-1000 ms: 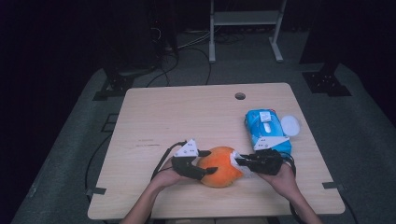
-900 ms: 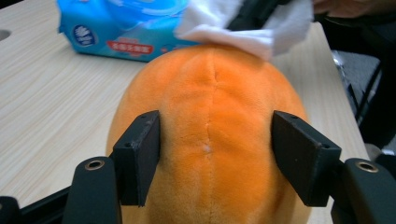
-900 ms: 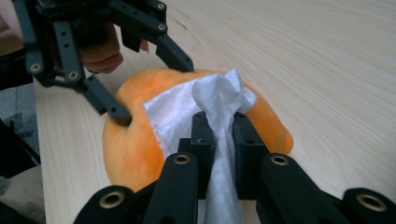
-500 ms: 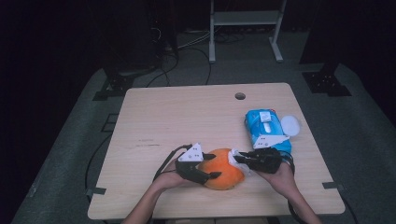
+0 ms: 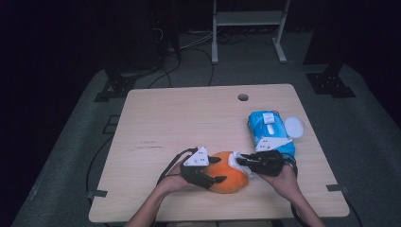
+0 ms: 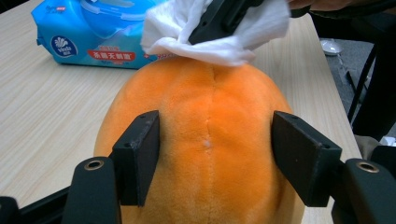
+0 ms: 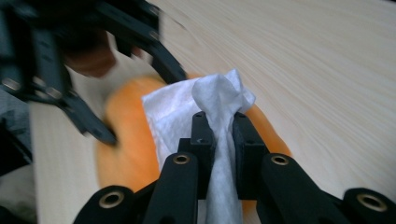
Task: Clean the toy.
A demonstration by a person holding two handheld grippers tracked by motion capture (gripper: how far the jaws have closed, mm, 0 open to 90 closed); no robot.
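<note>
The orange plush (image 5: 228, 178) lies near the table's (image 5: 189, 118) front edge, at about 6 o'clock. The left gripper (image 5: 213, 170) grasps it from 9 o'clock, jaws pressed on its sides. The right gripper (image 5: 240, 161), at 3 o'clock, pinches a white wipe (image 7: 205, 112) against its top. The wipes pack (image 5: 269, 132) sits at 2 o'clock.

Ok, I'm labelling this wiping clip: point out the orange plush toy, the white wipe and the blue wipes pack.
orange plush toy (image 6: 210, 140), left gripper view, middle seam.
white wipe (image 7: 219, 100), right gripper view, bunched top above the jaws.
blue wipes pack (image 5: 267, 127), high view, top face.
</note>
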